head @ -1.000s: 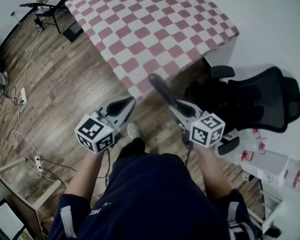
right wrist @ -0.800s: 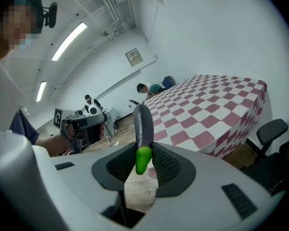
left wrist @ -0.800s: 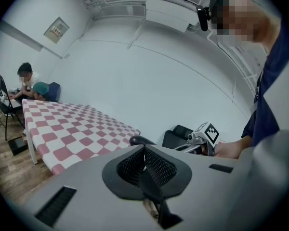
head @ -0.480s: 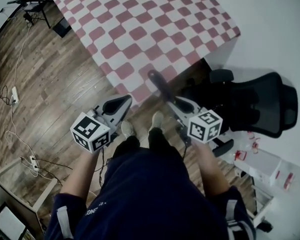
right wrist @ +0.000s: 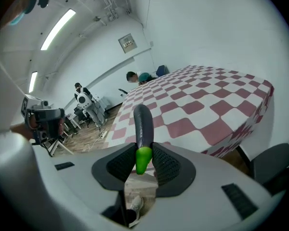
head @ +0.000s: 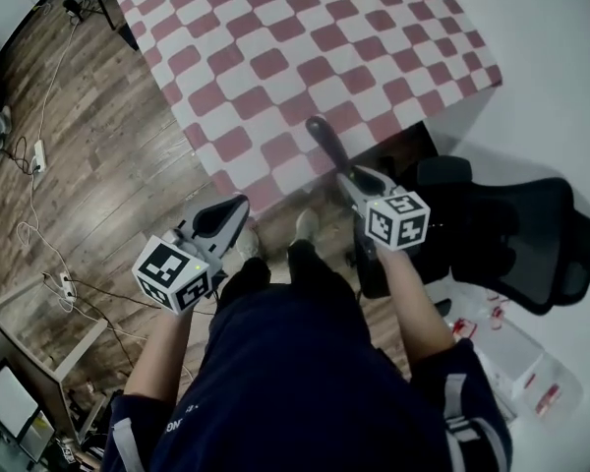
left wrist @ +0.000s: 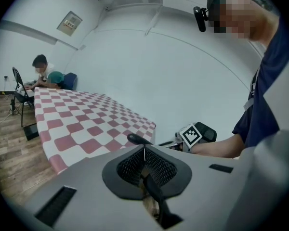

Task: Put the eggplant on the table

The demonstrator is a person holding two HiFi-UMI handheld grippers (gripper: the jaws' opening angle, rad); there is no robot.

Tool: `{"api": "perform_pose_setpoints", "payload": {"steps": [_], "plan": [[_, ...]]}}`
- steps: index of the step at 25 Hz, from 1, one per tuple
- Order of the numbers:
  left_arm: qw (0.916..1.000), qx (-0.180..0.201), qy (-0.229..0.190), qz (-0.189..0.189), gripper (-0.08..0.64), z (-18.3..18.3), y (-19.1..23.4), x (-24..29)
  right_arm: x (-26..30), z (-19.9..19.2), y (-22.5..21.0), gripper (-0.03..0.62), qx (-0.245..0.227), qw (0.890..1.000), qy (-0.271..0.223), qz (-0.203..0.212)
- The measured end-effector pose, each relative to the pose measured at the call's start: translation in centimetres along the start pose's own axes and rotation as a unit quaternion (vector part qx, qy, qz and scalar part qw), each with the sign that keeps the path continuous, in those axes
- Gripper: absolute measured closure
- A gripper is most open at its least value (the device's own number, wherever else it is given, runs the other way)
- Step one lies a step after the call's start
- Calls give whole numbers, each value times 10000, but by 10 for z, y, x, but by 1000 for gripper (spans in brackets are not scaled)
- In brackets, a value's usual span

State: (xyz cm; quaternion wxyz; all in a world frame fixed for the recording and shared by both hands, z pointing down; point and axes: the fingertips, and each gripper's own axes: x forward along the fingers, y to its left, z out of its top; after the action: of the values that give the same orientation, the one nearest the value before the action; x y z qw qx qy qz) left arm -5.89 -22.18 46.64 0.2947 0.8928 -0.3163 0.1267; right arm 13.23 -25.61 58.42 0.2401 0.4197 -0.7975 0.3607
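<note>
A long dark purple eggplant [right wrist: 143, 126] with a green stem end is clamped between the pads of my right gripper [right wrist: 144, 161], which is shut on it. In the head view the eggplant [head: 329, 147] sticks out past the right gripper [head: 352, 180] over the near edge of the red-and-white checked table [head: 305, 57]. My left gripper [head: 231, 211] hangs lower left over the wooden floor, short of the table. Its jaws are pressed together with nothing between them [left wrist: 144, 162]. In the left gripper view the eggplant [left wrist: 138, 139] shows as a dark tip.
A black office chair [head: 501, 224] stands right of my right arm. Cables and a power strip [head: 39, 155] lie on the wooden floor at left. People sit at the table's far end [right wrist: 135, 77]. My legs and a shoe [head: 307, 226] are below the grippers.
Both grippers have moved toward the table and sunk a little. The eggplant's tip, earlier over the floor before the table's corner, now overlaps the tablecloth's near edge. The grip is unchanged.
</note>
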Motion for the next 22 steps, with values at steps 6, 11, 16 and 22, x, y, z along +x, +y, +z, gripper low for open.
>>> {"api": "perform_pose_setpoints", "payload": {"steps": [6,11,16,22], "plan": [[9995,-65,83,309,532,7,-3,22,25,11,-76,476,-34,9992,25,-389],[9986,-119,187,480,531,5,-5,32,41,33,-127,476,35,9964,-170,-827],[9980,-196,263,543,531,4,-2,40,51,56,-158,476,73,9930,-336,-1133],[9975,-236,403,526,531,-3,0,53,72,48,-176,474,53,9908,-111,-1348]]}}
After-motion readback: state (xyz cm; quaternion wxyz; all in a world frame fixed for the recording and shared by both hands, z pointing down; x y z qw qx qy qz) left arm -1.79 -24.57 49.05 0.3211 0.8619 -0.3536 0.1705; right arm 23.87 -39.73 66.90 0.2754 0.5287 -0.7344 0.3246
